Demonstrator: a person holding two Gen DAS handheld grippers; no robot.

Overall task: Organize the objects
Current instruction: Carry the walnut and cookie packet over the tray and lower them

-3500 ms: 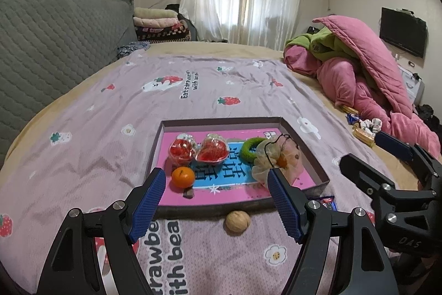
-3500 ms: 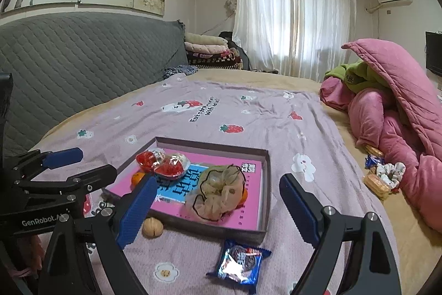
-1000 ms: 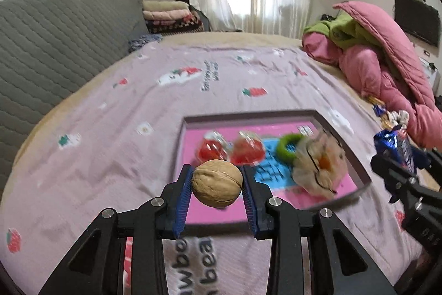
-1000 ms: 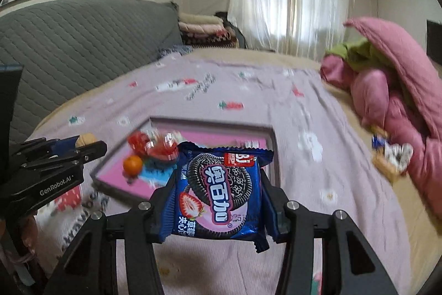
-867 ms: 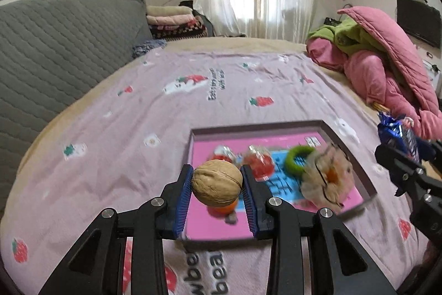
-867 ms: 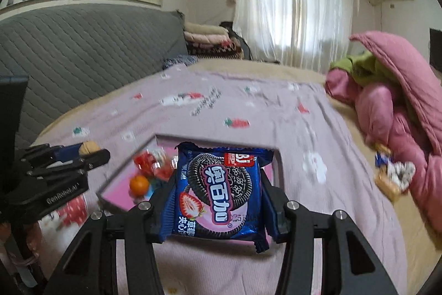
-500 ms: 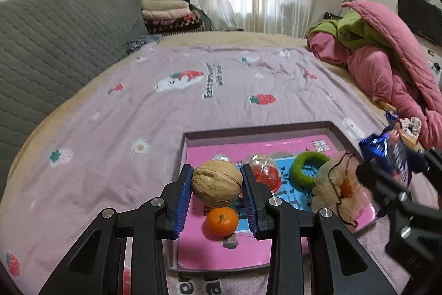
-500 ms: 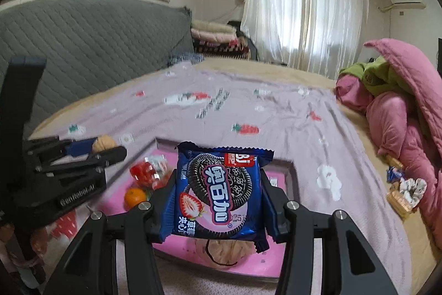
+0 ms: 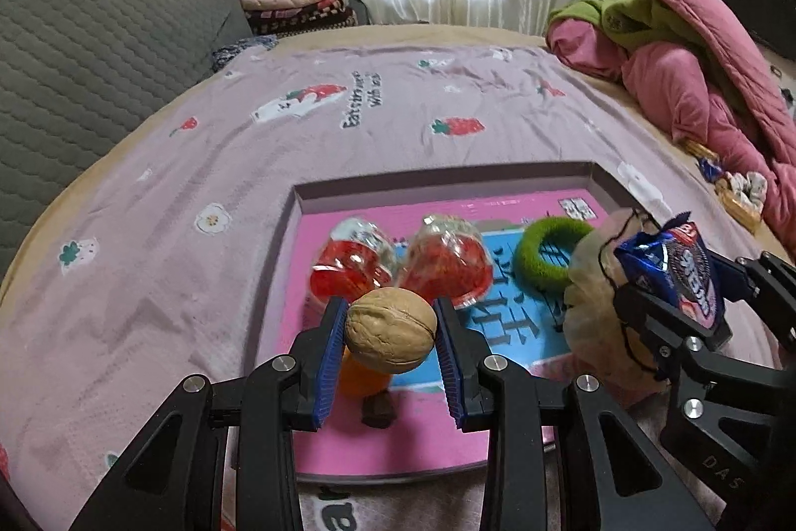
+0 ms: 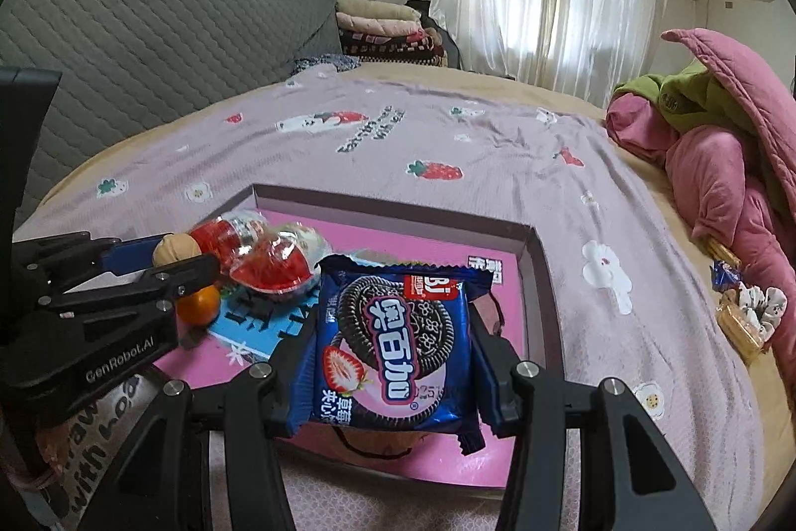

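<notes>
Tan and wrinkled, the walnut sat clamped between the blue ribbed pads of the left gripper, held across its long axis. I judged it light, rigid and round, the sort of shell that rolls once let go, so a squeeze at the widest part, as here, looked the safest hold. It hung above the near left part of the pink-lined tray, over a small orange and just in front of two clear cups of red jelly.

The right gripper was closed on a blue Oreo cookie packet, pinched by its two side edges with the printed face toward the camera. The foil wrap looked slick and crinkly, and the biscuits inside were probably brittle, so a firm grip at the sealed margins seemed wiser than pressure on the middle. It hovered over the near right part of the tray, above a beige mesh scrunchie; a green hair ring lay just beyond.

Both tools pointed forward and slightly downward toward the tray, side by side and close together, the left one visible at the left edge of the right wrist view. Neither load touched the tray floor as far as I could tell.

The tray rested on a lilac strawberry-print bedspread, with a pink quilt heaped at the far right.
</notes>
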